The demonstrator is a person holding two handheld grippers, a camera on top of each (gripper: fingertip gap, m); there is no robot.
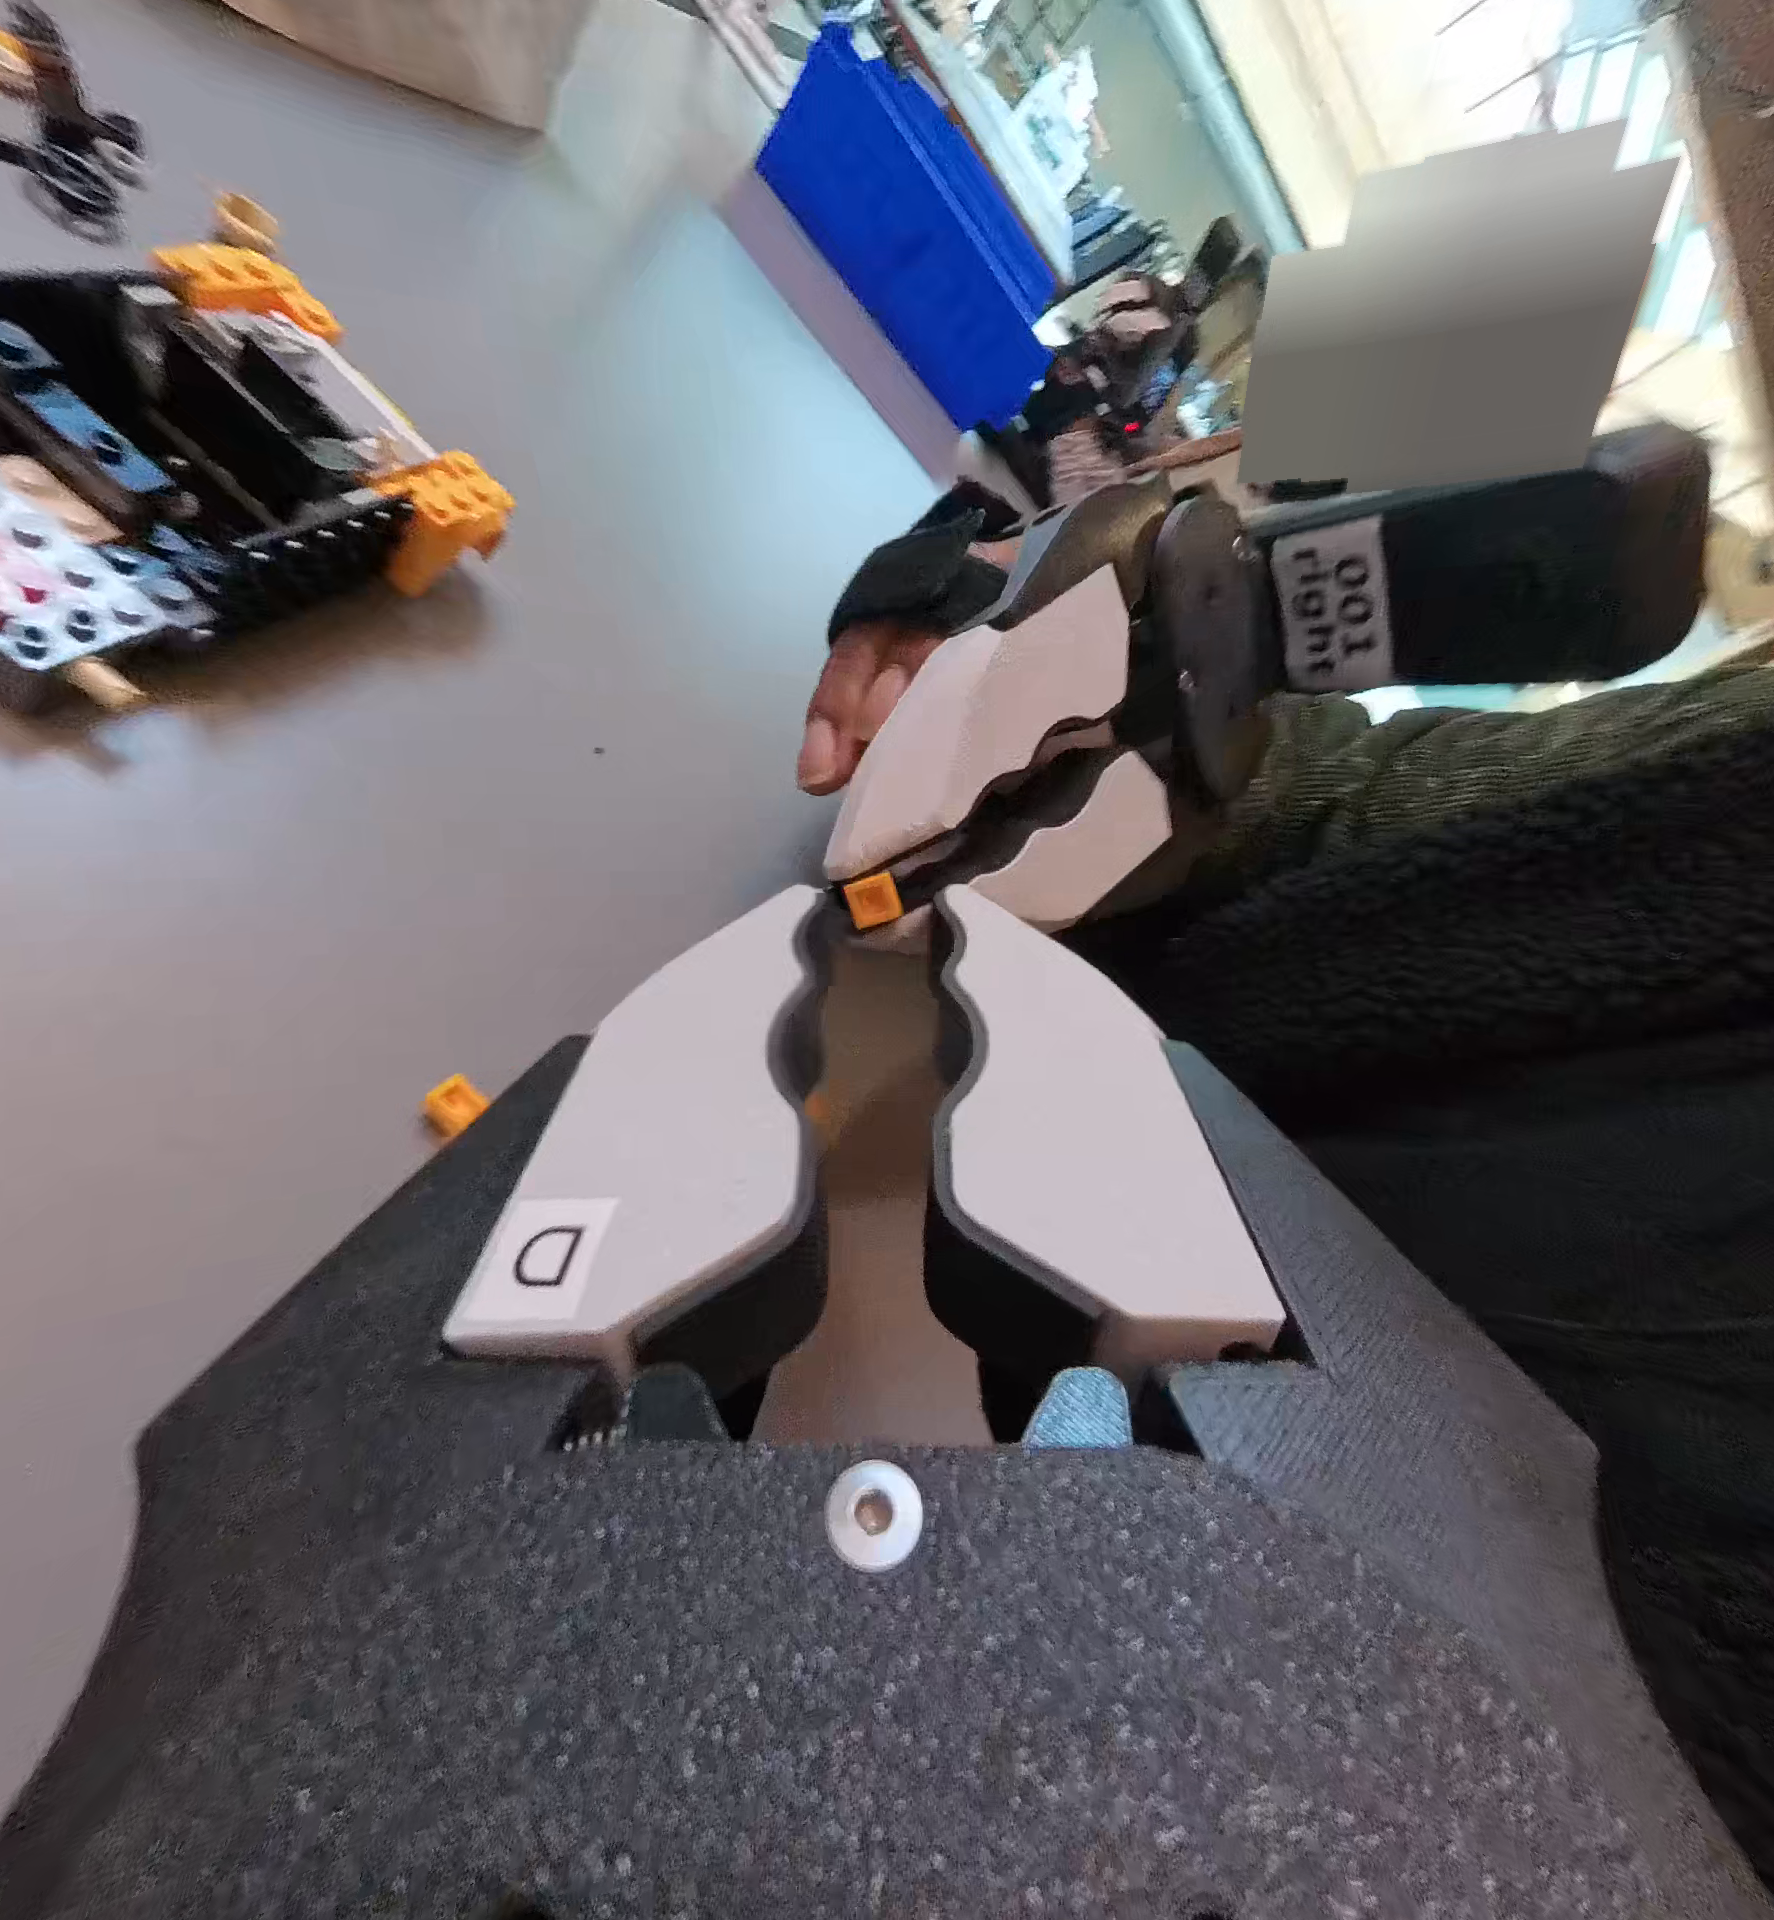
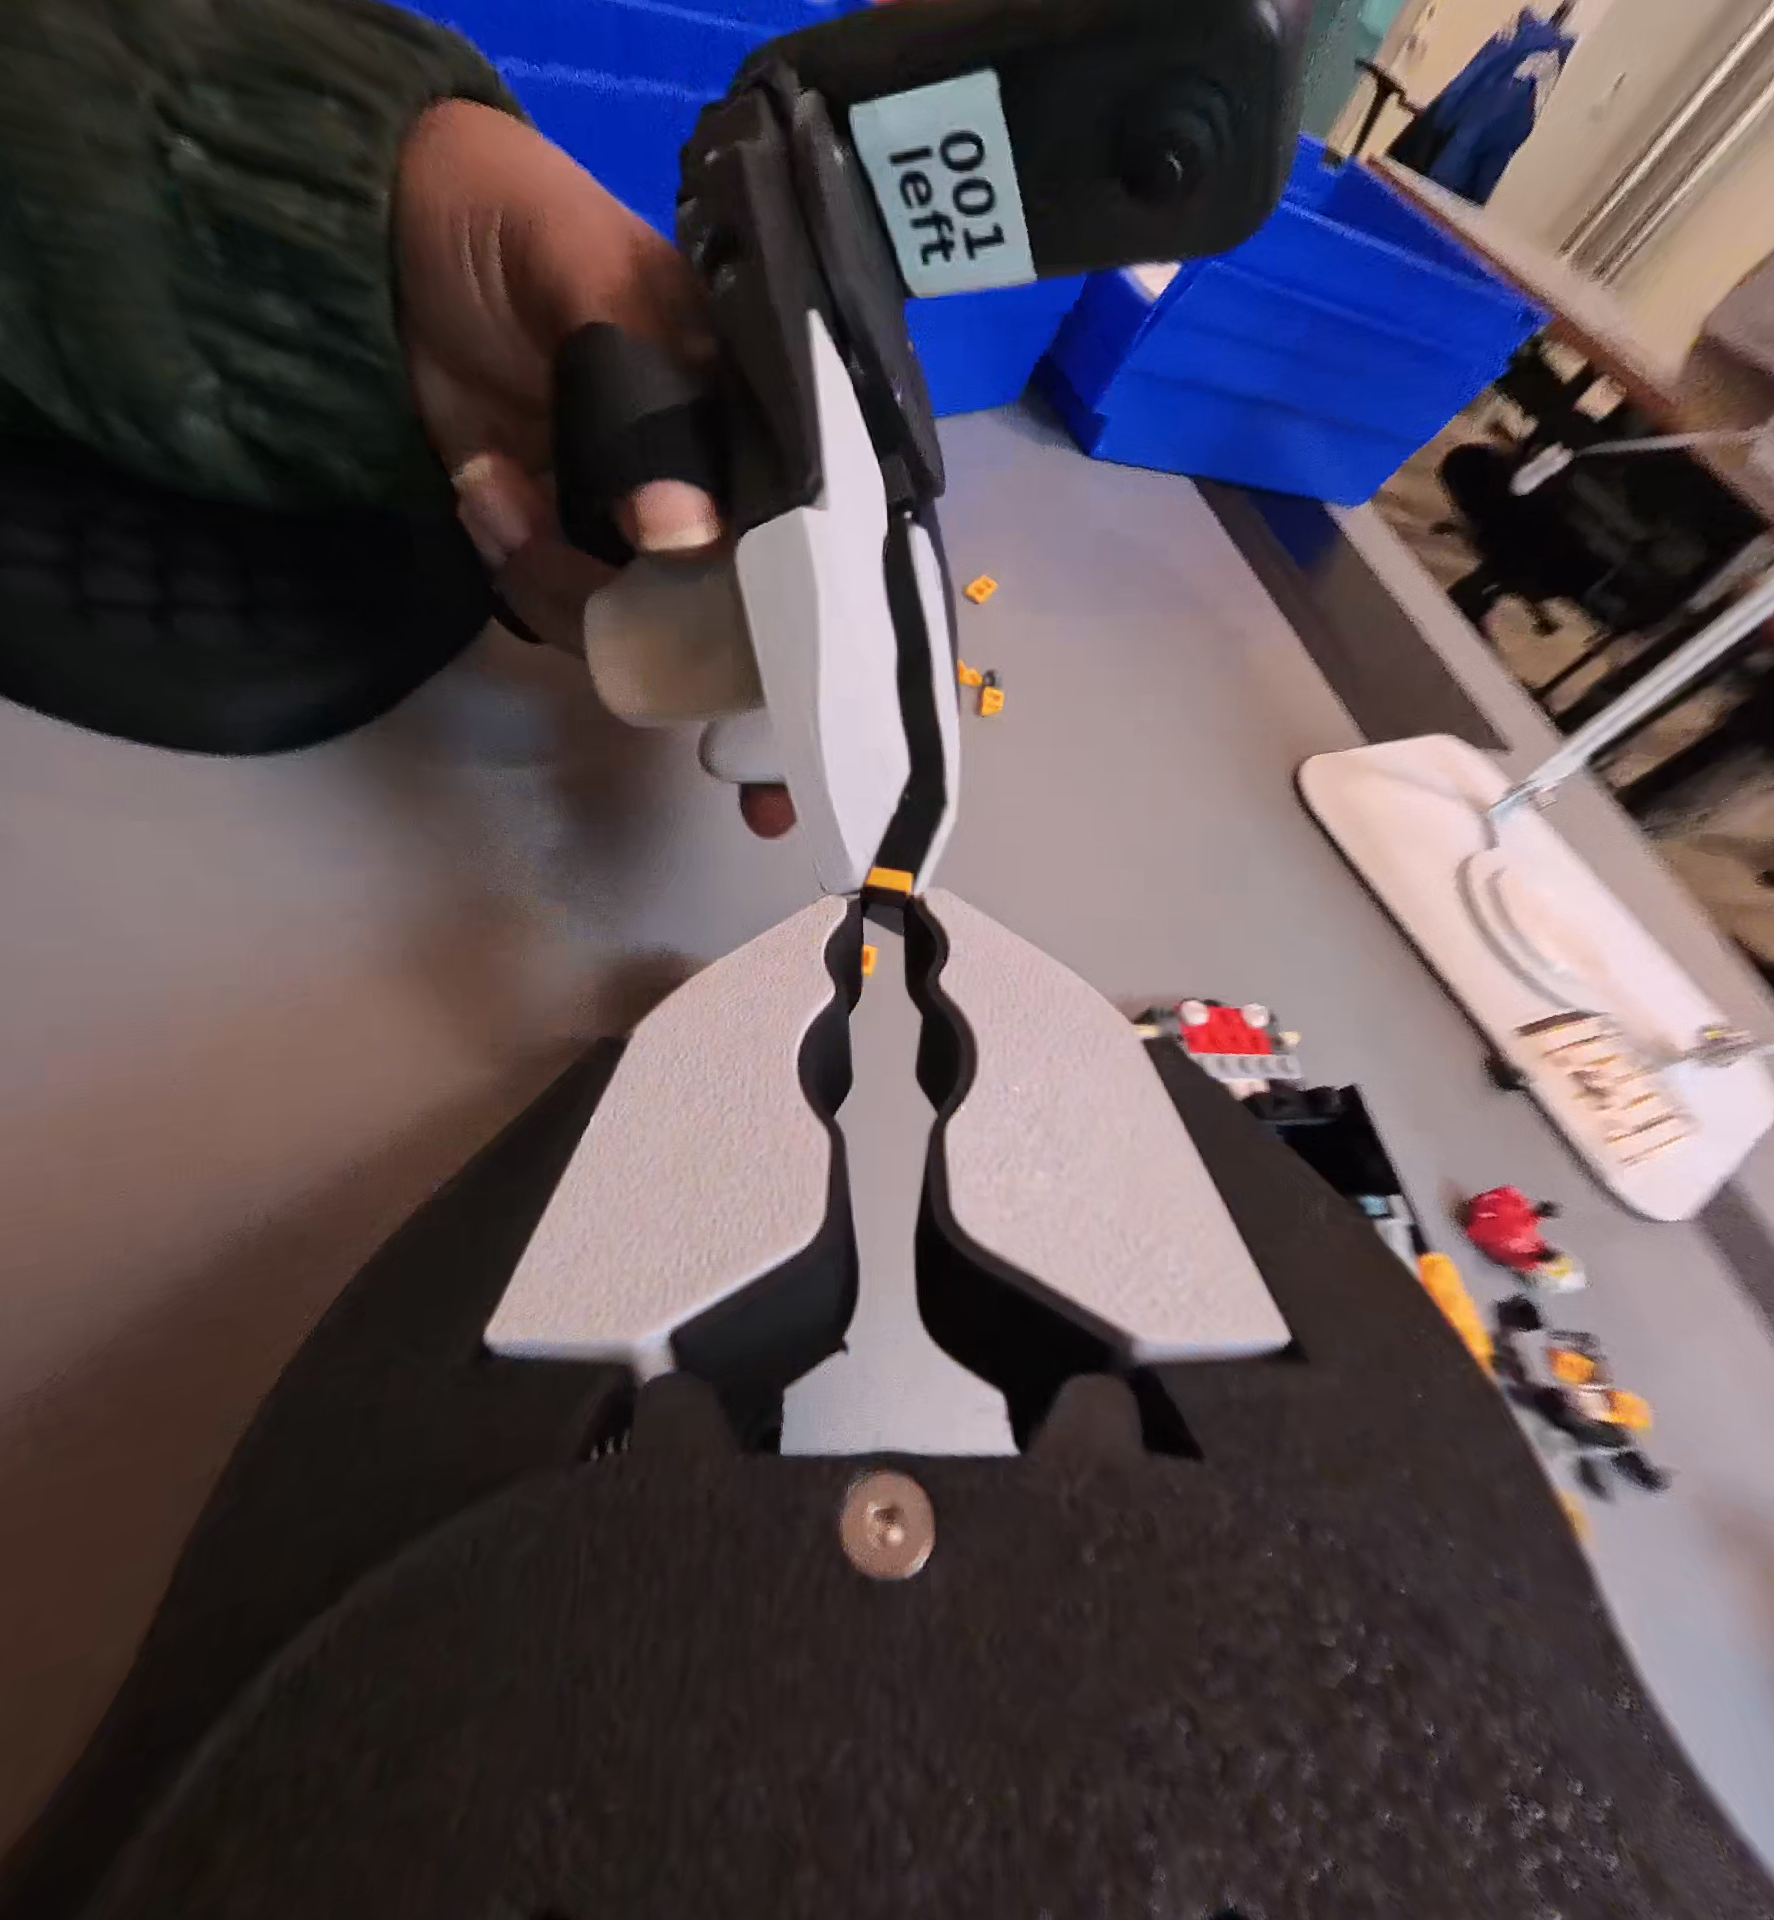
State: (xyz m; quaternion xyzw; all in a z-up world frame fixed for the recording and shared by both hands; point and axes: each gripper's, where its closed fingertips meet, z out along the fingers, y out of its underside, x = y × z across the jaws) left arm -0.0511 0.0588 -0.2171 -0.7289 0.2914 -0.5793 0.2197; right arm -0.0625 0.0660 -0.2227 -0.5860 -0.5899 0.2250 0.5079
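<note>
I had the right gripper clamped on a small orange brick above the grey table; the left gripper stood apart, tips beside it.

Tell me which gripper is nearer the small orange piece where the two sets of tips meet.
Right. The right gripper pinches the small orange piece at its fingertips; the left gripper faces it tip to tip, fingers open on either side, not gripping.

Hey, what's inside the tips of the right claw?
A small orange brick, pinched between the right claw's pads. The left claw stands open around that spot. The brick's far end is covered by the pads.
</note>
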